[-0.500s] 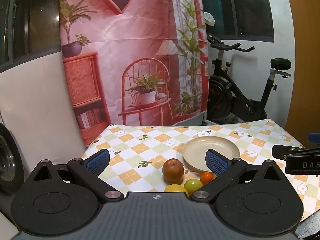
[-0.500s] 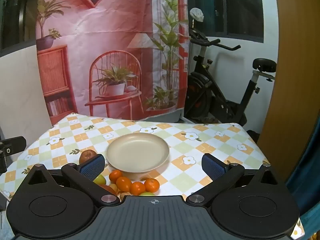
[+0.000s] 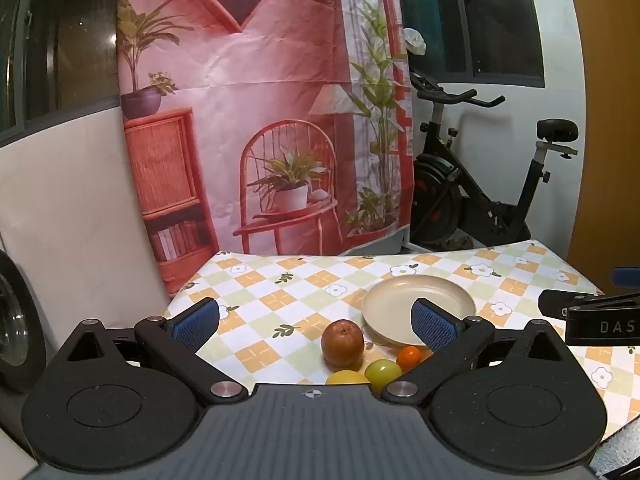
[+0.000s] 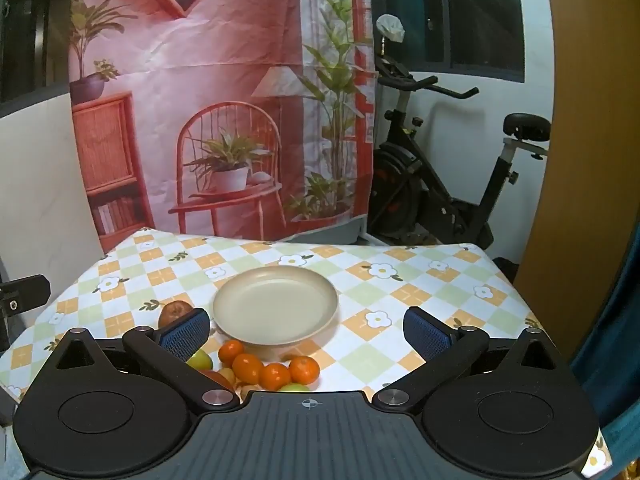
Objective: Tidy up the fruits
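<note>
Both my grippers, left [image 3: 316, 322] and right [image 4: 306, 330], wide open, empty. Tangerines [image 4: 272, 368] sit low between right jaws, plate [image 4: 276, 304] just beyond. Right hand's nearer.

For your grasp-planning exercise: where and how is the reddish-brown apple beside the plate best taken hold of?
Grip the reddish-brown apple across its widest middle, probably coming from the near side with the open left gripper, angled slightly down. It stands upright with its stem dimple on top and is round, so pads on opposite flanks should hold. The plate and green fruit crowd its right, so keep that finger narrow.
</note>
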